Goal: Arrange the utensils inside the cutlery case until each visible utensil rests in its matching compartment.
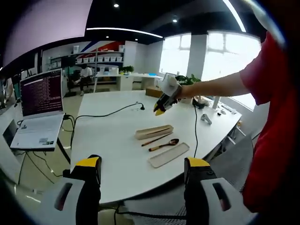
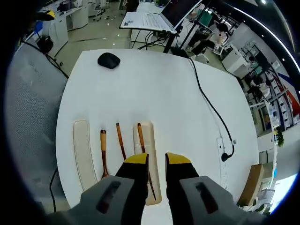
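We cannot read the laptop (image 1: 41, 93) screen text, lid (image 2: 83, 154), spoon (image 2: 103, 154), one chopstick (image 2: 120, 140) on the table (image 2: 154, 89), the other in the case (image 2: 149, 140) below our right gripper (image 2: 156, 159), slightly open, left gripper (image 1: 143, 164) wide open.

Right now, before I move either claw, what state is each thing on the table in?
Cutlery case: open, one chopstick lying in it.
Case lid: off, flat on the table beside the utensils.
Spoon: on the table, outside the case.
Second chopstick: on the table, between spoon and case.
Right claw: open, empty, hovering over the case.
Left claw: open, empty.
Laptop: open, screen lit.
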{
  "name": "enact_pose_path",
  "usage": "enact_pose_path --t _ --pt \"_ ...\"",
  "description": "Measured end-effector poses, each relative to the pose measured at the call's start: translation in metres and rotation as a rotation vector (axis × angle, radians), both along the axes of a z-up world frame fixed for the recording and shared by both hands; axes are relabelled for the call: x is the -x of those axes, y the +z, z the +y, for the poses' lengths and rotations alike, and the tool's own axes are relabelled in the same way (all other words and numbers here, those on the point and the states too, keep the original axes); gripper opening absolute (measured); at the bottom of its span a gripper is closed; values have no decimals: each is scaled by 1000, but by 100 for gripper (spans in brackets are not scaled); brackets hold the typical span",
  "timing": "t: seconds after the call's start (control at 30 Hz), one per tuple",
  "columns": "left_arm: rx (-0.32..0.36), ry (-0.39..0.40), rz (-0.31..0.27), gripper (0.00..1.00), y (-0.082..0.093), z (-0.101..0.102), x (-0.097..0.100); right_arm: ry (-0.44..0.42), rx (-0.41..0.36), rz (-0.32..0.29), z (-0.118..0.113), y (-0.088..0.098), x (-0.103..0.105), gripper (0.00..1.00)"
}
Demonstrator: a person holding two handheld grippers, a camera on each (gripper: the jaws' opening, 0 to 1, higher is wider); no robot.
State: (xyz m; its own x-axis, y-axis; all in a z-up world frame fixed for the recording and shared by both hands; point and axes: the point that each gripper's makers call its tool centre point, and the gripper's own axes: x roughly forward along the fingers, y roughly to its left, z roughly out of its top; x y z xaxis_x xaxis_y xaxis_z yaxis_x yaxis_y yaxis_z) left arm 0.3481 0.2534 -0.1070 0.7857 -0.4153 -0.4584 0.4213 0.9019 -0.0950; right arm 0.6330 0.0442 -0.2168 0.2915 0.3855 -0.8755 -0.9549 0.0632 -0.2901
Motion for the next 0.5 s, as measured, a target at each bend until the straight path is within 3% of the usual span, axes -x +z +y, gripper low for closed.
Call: enact_pose_path --t 0.2,0.43,0.5 --pt "-1 -4 -1 75 -1 -1 -1 5 24 -34 -7 -6 4 9" --pt "-2 -6 4 75 -4 -1 1 23 45 -30 -6 -18 16 14" --pt "-17 -4 0 75 -3 1 1 64 89 -17 -8 -25 21 13"
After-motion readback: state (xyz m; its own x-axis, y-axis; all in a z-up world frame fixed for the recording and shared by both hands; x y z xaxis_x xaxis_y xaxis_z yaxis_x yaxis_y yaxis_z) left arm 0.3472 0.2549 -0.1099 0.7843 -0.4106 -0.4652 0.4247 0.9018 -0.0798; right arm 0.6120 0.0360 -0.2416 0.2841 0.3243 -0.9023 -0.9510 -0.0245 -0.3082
